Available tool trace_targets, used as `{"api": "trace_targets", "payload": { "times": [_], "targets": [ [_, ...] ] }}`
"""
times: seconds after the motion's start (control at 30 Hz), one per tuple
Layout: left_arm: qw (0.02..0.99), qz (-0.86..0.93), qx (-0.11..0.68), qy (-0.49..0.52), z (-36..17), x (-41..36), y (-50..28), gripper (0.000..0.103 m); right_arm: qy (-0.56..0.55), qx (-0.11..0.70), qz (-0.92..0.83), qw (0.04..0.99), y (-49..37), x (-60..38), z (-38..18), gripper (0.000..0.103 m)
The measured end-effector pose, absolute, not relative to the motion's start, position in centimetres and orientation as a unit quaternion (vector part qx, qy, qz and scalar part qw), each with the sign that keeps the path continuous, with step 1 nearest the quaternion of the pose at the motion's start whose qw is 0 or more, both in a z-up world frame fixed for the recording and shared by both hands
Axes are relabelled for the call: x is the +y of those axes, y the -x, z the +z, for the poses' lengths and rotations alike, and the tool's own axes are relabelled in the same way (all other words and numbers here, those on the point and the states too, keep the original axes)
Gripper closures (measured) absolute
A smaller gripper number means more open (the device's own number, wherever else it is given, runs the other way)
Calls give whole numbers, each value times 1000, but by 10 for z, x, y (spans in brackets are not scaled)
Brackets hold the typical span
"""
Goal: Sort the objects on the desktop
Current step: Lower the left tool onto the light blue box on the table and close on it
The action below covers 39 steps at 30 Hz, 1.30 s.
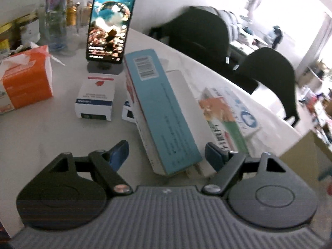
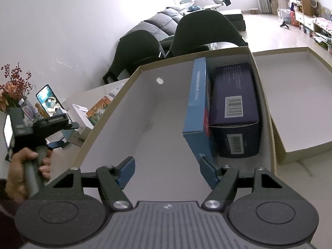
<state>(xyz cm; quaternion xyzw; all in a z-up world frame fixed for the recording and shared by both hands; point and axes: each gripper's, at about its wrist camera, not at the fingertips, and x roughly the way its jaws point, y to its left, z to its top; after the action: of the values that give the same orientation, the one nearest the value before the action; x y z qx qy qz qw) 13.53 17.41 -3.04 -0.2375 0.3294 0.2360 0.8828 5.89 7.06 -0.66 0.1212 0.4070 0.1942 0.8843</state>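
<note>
We hold both grippers released: left gripper (image 1: pixel 166 153) straddles the long teal box (image 1: pixel 164 112) at the table's (image 1: pixel 41 132) edge beside the orange carton (image 1: pixel 226 116); right gripper (image 2: pixel 166 170) hangs inside the cardboard box (image 2: pixel 132 95) beside the blue box (image 2: pixel 199 108)

White wall (image 2: pixel 62 31), dark chairs (image 2: pixel 207 35), grey sofa (image 2: pixel 161 20), bright pale floor (image 2: pixel 269 31)

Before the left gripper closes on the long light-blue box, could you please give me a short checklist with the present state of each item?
1. Left gripper open wide enough: ok, its fingers stand on either side of the light-blue box without pressing it.
2. Box free to lift: cannot tell; it leans on the boxes beside and under it.
3. Right gripper empty: ok, open, nothing between its fingers.
4. Space in the cardboard box: ok, its left part is bare; a blue box and a purple box stand at the right.
5. Phone on its stand out of the way: ok, it is behind the boxes.
</note>
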Motion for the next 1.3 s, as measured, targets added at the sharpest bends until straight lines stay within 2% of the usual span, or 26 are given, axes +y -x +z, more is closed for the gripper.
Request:
{"api": "trace_targets", "payload": {
  "times": [0.4,0.6,0.8,0.93,1.03,1.3],
  "targets": [
    [885,255,289,261,-32,162,-145,18,-124,410,204,880,-62,69,-10,31],
    [880,278,249,294,-33,168,-133,28,-124,411,204,880,-63,70,-10,31],
    [871,290,234,319,-36,177,-128,30,-125,411,203,880,-63,70,-10,31],
    [872,292,223,324,-35,177,-127,41,-124,412,202,880,-64,70,-10,31],
    [869,307,210,326,-33,178,-124,55,-124,412,202,880,-64,70,-10,31],
    [864,319,211,327,-37,186,-120,56,-122,411,200,881,-64,70,-9,31]
  ]
}}
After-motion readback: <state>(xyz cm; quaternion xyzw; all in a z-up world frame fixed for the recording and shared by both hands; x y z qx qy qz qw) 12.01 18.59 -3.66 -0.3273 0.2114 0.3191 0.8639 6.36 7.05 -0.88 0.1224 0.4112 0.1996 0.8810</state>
